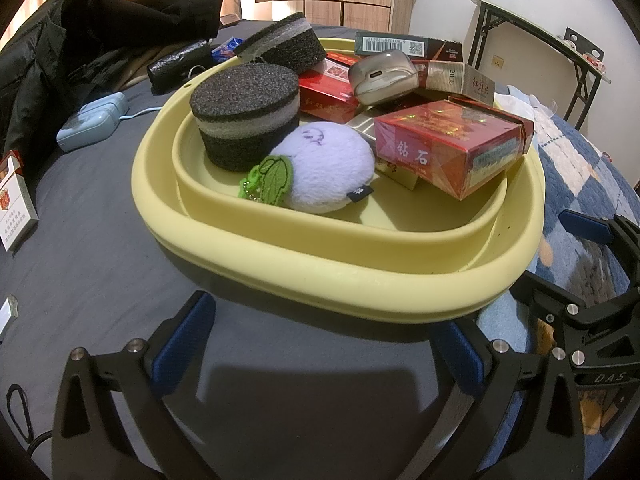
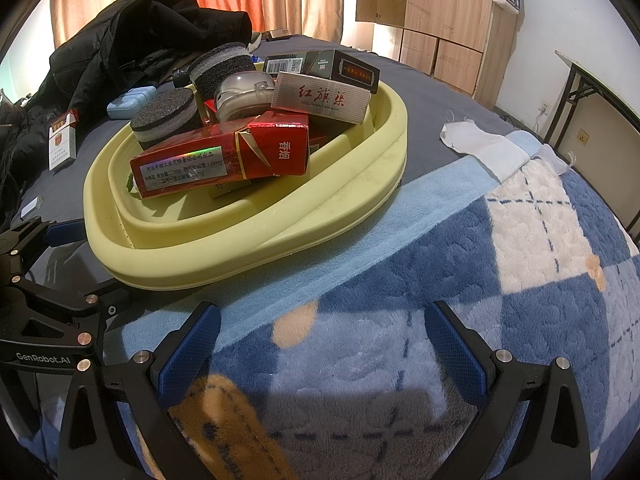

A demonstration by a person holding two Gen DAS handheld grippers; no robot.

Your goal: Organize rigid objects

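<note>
A yellow basin [image 1: 320,280] [image 2: 248,248] sits on the bed. It holds two black foam discs [image 1: 244,112], a purple plush toy [image 1: 328,164], a red cigarette box [image 1: 452,144] [image 2: 224,160], a grey case [image 1: 380,76] and more boxes. My left gripper [image 1: 324,344] is open and empty just in front of the basin's near rim. My right gripper [image 2: 320,344] is open and empty over the blue plaid blanket, right of the basin. It also shows in the left wrist view [image 1: 584,264].
A white cigarette pack [image 1: 14,204] [image 2: 62,140] and a light blue case [image 1: 90,120] lie on the grey sheet left of the basin. Black clothes [image 1: 80,32] are piled behind. A blue plaid blanket [image 2: 480,280] and a folding table [image 1: 560,44] are to the right.
</note>
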